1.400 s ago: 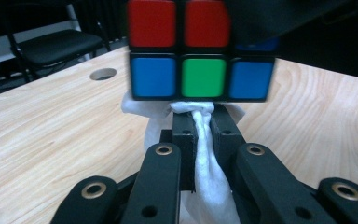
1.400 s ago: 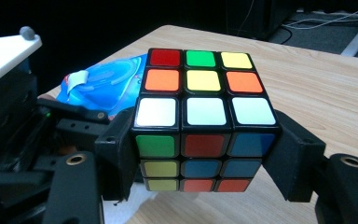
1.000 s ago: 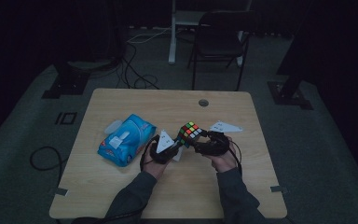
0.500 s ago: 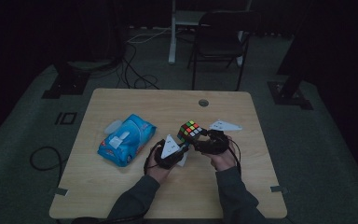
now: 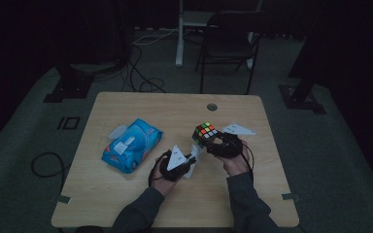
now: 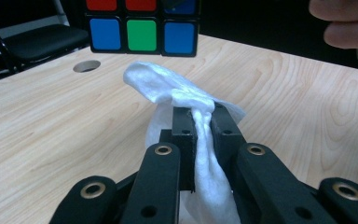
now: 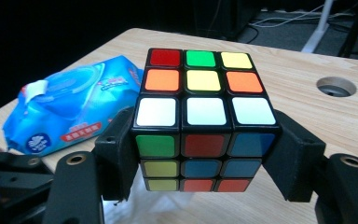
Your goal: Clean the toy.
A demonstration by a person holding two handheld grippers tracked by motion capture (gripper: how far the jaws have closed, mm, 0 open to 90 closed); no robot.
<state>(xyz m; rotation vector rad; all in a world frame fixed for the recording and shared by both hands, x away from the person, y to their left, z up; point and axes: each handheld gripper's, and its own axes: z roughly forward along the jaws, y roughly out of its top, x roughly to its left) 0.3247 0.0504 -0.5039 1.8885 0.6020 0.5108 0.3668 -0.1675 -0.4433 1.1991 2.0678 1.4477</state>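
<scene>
Evidently you keep the scrambled, multicoloured plastic puzzle cube (image 7: 205,121) clamped between your right gripper's (image 7: 205,154) jaws, raised above the pale wooden table (image 5: 126,194), so your left gripper (image 6: 203,123), pinched shut on the crumpled white wet wipe (image 6: 168,88), can wipe its faces

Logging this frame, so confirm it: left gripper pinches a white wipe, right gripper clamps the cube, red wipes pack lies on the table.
Wrong on the colour: the wipes pack is blue, as the right gripper view shows. The left gripper does pinch the white wipe; the right gripper clamps the cube.
</scene>
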